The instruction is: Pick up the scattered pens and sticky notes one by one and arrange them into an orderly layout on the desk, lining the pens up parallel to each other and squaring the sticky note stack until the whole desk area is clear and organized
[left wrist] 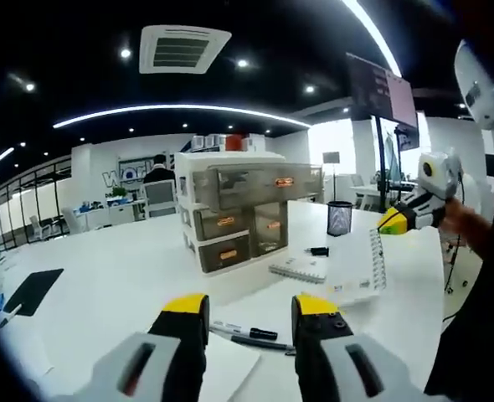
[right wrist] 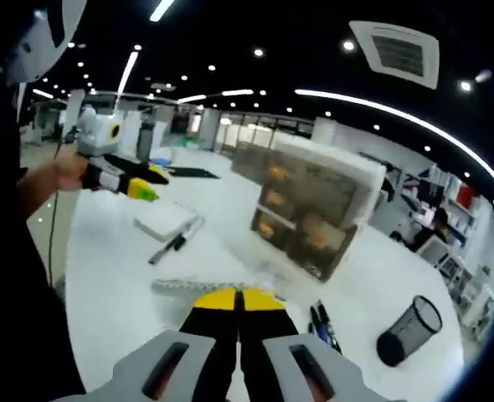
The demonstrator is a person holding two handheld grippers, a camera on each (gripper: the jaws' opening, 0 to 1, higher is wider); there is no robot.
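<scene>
Left gripper (left wrist: 251, 314), fingers spread, hovers over the black pens (left wrist: 249, 334) at bottom centre (right gripper (right wrist: 240, 300) pressed together); descend squarely, straddling one pen.

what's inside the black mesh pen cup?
Cannot tell. In both views the black mesh pen cup stands upright on the white desk; nothing sticks out above its rim, and the mesh hides its inside.

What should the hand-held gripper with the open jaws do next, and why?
Probably lower the left hand-held gripper onto the black pen lying on the white desk just ahead of it. Its jaws stand open with the pen in the gap between them, and nothing is held yet. The right hand-held gripper looks shut and empty, farther from that pen.
</scene>
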